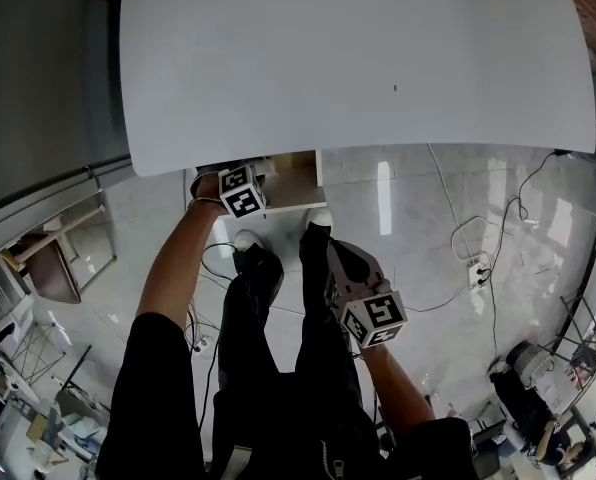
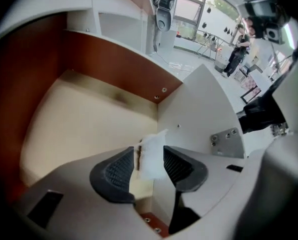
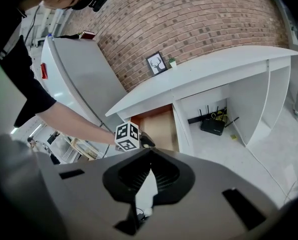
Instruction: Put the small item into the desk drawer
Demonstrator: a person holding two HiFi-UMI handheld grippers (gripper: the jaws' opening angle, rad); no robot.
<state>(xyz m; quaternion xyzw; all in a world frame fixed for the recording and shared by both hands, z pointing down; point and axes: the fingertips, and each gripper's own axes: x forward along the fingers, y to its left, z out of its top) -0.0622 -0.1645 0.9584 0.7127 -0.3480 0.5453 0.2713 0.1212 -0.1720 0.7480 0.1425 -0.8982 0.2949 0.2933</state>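
White against tan board, the small white item (image 2: 151, 156) sits lower centre of the left gripper view. It lies between the left gripper's (image 2: 149, 160) wide-parted jaws, seemingly unpinched, over the open wooden drawer (image 2: 79, 119). Dropping it and closing the drawer remain. The right gripper (image 3: 149, 159) hangs closed, empty. The smooth white worktop (image 1: 358, 58) fills the upper head view, above a glossy marble floor (image 1: 428, 198); behind is a red brick wall (image 3: 189, 24).

Mostly hidden beneath the bench (image 1: 358, 58) top: the drawer (image 1: 293, 180). Blurred beyond recognition: white small item (image 2: 151, 154) between jaws of the left claw (image 2: 149, 168).
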